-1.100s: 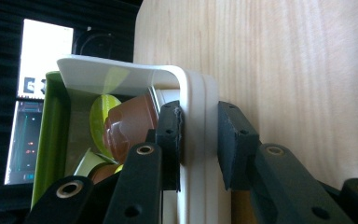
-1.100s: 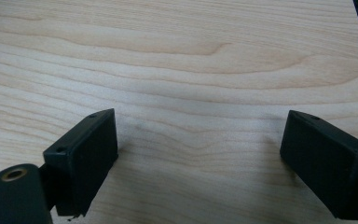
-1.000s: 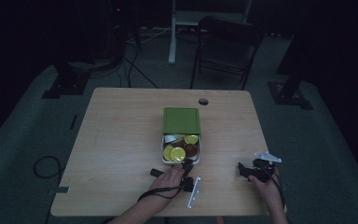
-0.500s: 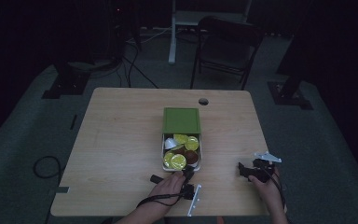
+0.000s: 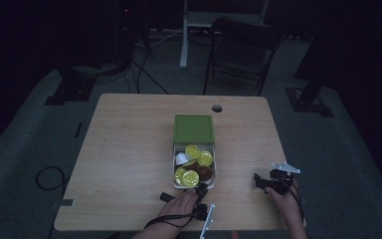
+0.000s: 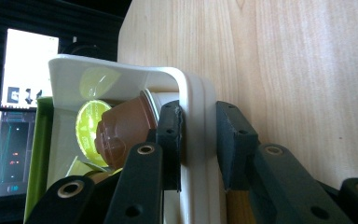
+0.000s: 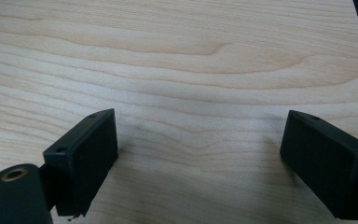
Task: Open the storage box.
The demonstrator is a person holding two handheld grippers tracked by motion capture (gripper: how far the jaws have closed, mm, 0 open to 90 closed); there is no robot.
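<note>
A white tray [image 5: 214, 167] holding several yellow-lidded capsules [image 5: 190, 178] and brown capsules [image 5: 204, 173] sticks out toward me from under a green lid [image 5: 194, 129] at mid table. My left gripper [image 5: 200, 190] is at the tray's near end. In the left gripper view, this gripper [image 6: 199, 135] is shut on the tray's white wall [image 6: 198, 107], one jaw inside and one outside. A brown capsule [image 6: 123, 128] lies right behind the inner jaw. My right gripper [image 5: 257, 181] rests open on the table's right front. Its jaws [image 7: 200, 163] stand wide apart over bare wood.
The wooden table [image 5: 129, 149] has a cable hole [image 5: 217, 108] near its far edge. A dark chair [image 5: 241, 50] stands beyond the table. A cable loop [image 5: 47, 177] lies on the floor at left. A lit monitor [image 6: 18, 116] shows past the table.
The white tray has slid out from under the green lid toward me, drawn by my left gripper, and more capsules now show. The right gripper has stayed put.
</note>
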